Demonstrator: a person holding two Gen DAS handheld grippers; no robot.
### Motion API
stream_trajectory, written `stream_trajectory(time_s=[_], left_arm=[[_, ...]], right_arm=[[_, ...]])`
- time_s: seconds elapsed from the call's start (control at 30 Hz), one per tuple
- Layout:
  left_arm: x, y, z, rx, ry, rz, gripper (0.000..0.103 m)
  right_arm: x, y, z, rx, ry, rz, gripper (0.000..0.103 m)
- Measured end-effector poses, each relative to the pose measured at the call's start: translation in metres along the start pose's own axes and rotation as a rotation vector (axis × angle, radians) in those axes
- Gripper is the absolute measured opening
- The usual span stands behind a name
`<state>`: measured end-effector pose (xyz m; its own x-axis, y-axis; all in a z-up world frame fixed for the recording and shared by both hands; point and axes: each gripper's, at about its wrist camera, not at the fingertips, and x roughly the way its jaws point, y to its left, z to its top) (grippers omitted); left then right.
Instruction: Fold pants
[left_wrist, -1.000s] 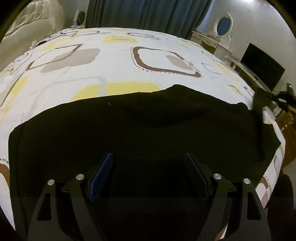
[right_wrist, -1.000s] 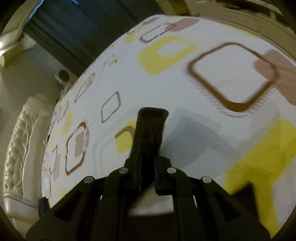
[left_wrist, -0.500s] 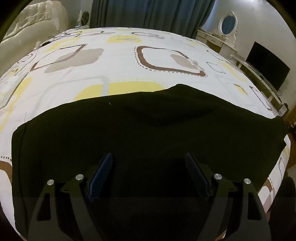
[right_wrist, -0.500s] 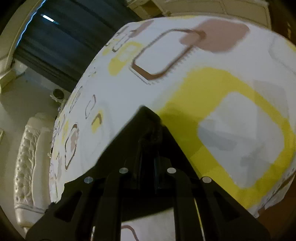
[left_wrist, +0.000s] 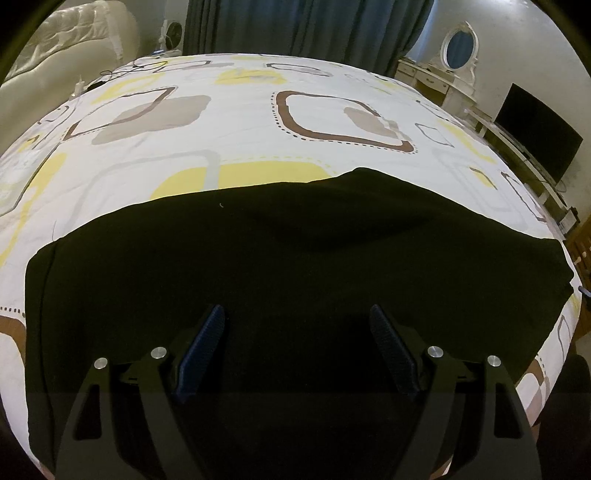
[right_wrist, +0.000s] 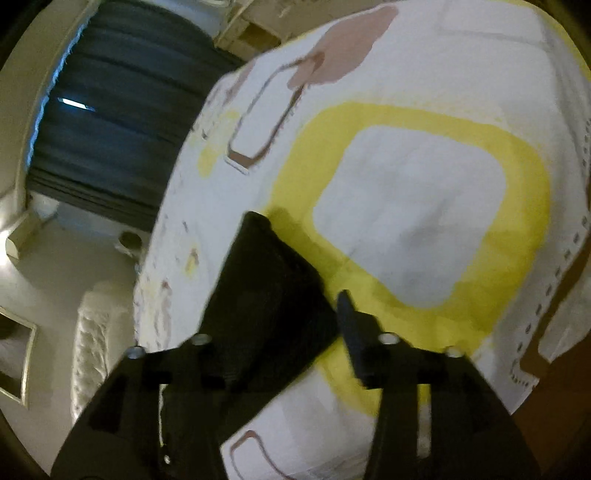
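The black pants (left_wrist: 295, 258) lie flat across the near part of the bed (left_wrist: 240, 140), stretching from left to right. My left gripper (left_wrist: 297, 325) is open and empty, hovering just above the middle of the pants. In the right wrist view a corner of the pants (right_wrist: 266, 288) lies on the bedspread between the jaws. My right gripper (right_wrist: 291, 306) is open, its right finger (right_wrist: 351, 325) clear of the cloth; the left finger is hidden against the dark fabric.
The bedspread is white with yellow and brown squares. A padded headboard (left_wrist: 66, 66) stands at the left, dark curtains (left_wrist: 295, 29) behind, a dressing table with mirror (left_wrist: 458, 51) and a TV (left_wrist: 539, 133) at the right. The bed's edge (right_wrist: 554, 314) is near my right gripper.
My right gripper carried the pants' end down onto the bed and then opened, letting the cloth go. The pants now lie spread flat. My left gripper stayed open over them.
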<state>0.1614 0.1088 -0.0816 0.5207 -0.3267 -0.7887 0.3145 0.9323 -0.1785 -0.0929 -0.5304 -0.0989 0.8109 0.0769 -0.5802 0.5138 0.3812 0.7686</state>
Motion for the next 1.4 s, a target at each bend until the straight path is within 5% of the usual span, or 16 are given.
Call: stream_trajectory(time_s=[0.13, 0.53, 0.6, 0.67, 0.7, 1.0, 1.2, 1.4], left_arm=[[-0.001, -0.001, -0.001, 0.003, -0.004, 0.007, 0.080], [-0.004, -0.001, -0.005, 0.003, -0.023, 0.011, 0.080], [-0.003, -0.001, -0.004, 0.004, -0.022, 0.012, 0.080], [-0.003, -0.001, -0.004, 0.004, -0.023, 0.012, 0.080], [-0.003, -0.001, -0.004, 0.003, -0.024, 0.012, 0.080], [-0.005, 0.000, -0.003, -0.004, -0.023, 0.004, 0.080], [-0.007, 0.002, -0.004, -0.013, -0.026, -0.010, 0.080], [-0.009, -0.001, -0.003, 0.002, -0.017, 0.004, 0.080]], right_arm=[[0.015, 0.014, -0.016, 0.027, 0.053, 0.103, 0.050], [0.067, 0.003, -0.019, 0.125, 0.046, 0.098, 0.050], [0.070, 0.000, -0.019, 0.134, 0.037, 0.103, 0.044], [0.076, -0.001, -0.020, 0.141, 0.051, 0.107, 0.017], [0.078, -0.003, -0.021, 0.149, 0.059, 0.115, 0.012], [0.038, 0.025, -0.020, 0.062, 0.024, 0.168, 0.008], [0.034, -0.028, -0.018, 0.132, 0.023, 0.053, 0.003], [0.022, -0.031, -0.022, 0.162, -0.015, 0.118, 0.004]])
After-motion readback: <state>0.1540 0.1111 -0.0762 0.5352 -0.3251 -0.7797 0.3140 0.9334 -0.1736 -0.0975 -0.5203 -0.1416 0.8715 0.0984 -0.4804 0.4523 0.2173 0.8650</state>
